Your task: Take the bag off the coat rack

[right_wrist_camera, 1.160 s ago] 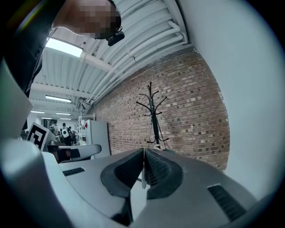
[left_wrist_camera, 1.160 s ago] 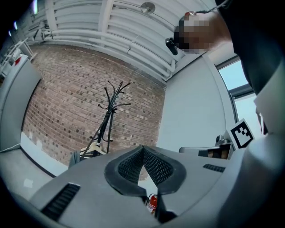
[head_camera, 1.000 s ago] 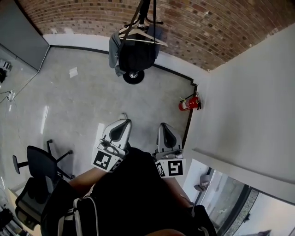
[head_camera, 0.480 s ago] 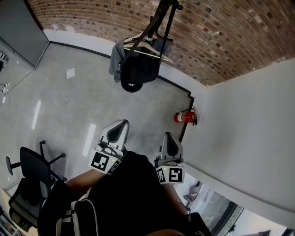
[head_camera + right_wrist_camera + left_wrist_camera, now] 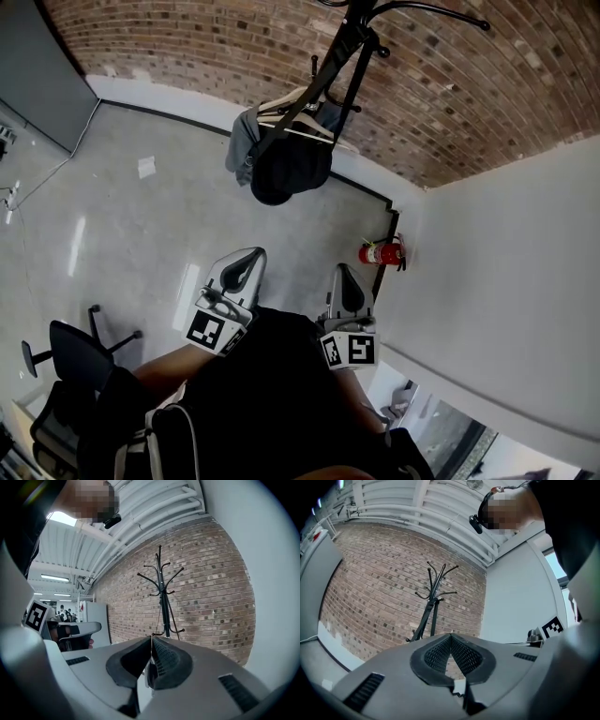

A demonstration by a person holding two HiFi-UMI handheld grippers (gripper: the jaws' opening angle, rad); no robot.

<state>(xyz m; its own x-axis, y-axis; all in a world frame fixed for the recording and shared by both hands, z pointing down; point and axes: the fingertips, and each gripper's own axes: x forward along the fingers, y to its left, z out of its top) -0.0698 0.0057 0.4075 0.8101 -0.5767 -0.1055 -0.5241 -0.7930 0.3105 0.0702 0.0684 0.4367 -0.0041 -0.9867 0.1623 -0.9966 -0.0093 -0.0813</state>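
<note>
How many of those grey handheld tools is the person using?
2. The left tool and the right tool sit side by side in front of the person, both shut and empty, short of the coat rack. None looks hidden.

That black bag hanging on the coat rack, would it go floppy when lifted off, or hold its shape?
Probably floppy: the bag sags in a rounded lump under its long strap. It looks like soft fabric, so likely not slippery. The coat rack is slim, so a snagged strap might rock it.
</note>
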